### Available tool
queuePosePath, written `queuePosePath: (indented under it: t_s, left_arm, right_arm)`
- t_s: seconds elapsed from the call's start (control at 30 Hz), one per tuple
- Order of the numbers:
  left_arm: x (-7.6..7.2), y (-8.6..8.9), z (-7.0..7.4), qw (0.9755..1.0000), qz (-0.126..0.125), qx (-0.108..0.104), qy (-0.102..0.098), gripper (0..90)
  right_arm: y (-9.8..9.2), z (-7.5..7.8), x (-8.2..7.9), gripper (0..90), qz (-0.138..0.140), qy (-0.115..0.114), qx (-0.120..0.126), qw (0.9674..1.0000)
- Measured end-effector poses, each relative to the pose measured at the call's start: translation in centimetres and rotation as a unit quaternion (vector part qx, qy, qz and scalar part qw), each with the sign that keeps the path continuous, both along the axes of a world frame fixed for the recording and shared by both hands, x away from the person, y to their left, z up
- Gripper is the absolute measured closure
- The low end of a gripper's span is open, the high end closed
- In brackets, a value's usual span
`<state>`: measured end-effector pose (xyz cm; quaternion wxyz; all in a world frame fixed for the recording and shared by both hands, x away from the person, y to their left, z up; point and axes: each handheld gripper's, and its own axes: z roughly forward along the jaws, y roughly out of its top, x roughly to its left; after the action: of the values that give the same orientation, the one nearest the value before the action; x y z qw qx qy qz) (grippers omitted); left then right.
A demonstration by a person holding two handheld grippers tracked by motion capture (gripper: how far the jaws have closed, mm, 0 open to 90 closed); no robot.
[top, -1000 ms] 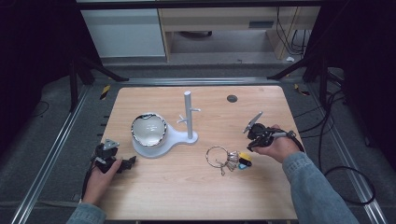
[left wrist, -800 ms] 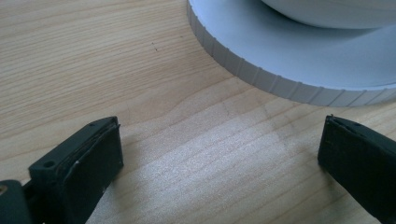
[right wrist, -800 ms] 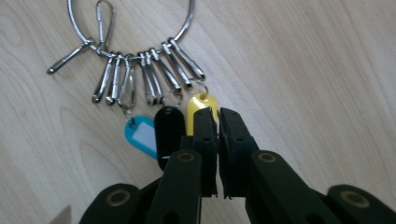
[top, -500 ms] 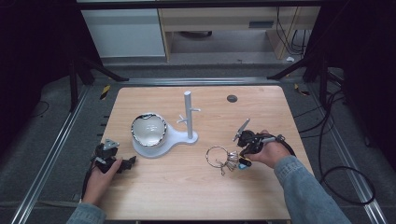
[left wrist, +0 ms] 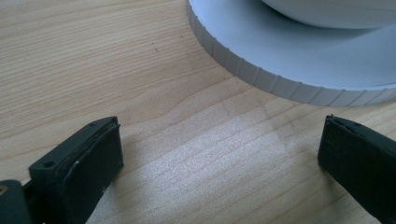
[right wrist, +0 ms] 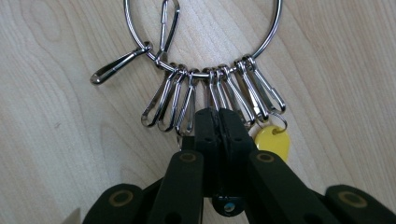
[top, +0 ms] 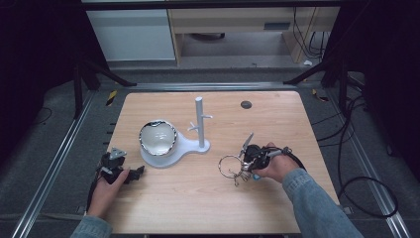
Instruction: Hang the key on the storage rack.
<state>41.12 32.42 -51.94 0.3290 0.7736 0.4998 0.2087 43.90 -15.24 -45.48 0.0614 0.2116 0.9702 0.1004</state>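
A big steel key ring [right wrist: 201,72] with several snap clips and a yellow tag [right wrist: 271,142] lies on the wooden table [top: 198,198] at the right of centre. My right gripper [right wrist: 218,114] is shut at the ring's lower arc, where a clip's end runs in between the jaw tips. In the high view that gripper [top: 245,166] sits right against the key ring [top: 229,166]. My left gripper [top: 138,172] rests low at the table's left front, open, with bare wood between its jaws [left wrist: 219,154].
A white stand [top: 173,148] with an upright pegged post [top: 199,121] and a shiny bowl [top: 157,138] sits mid-table; its ribbed base edge [left wrist: 289,51] lies just ahead of the left jaws. A dark round disc [top: 246,104] lies at the back right.
My right gripper has moved left and down onto the key ring's clips. The left gripper has stayed where it was.
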Motion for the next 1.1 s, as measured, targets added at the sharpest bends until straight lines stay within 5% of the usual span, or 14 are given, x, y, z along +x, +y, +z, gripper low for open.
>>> queuePosePath:
  t_s: [0.6,0.83,1.1]
  left_arm:
    - [0.0,0.0,0.0,1.0,0.0,0.0,0.0,0.0]
    - [0.0,0.0,0.0,1.0,0.0,0.0,0.0,0.0]
    - [0.0,0.0,0.0,1.0,0.0,0.0,0.0,0.0]
  right_arm:
    - [0.0,-0.1,0.7,77.1,0.003,-0.012,-0.013,0.9998]
    - [0.6,-0.3,1.1,72.1,0.025,-0.016,-0.031,0.9991]
    - [1.0,-0.9,1.1,77.5,0.034,-0.005,-0.04,0.9986]
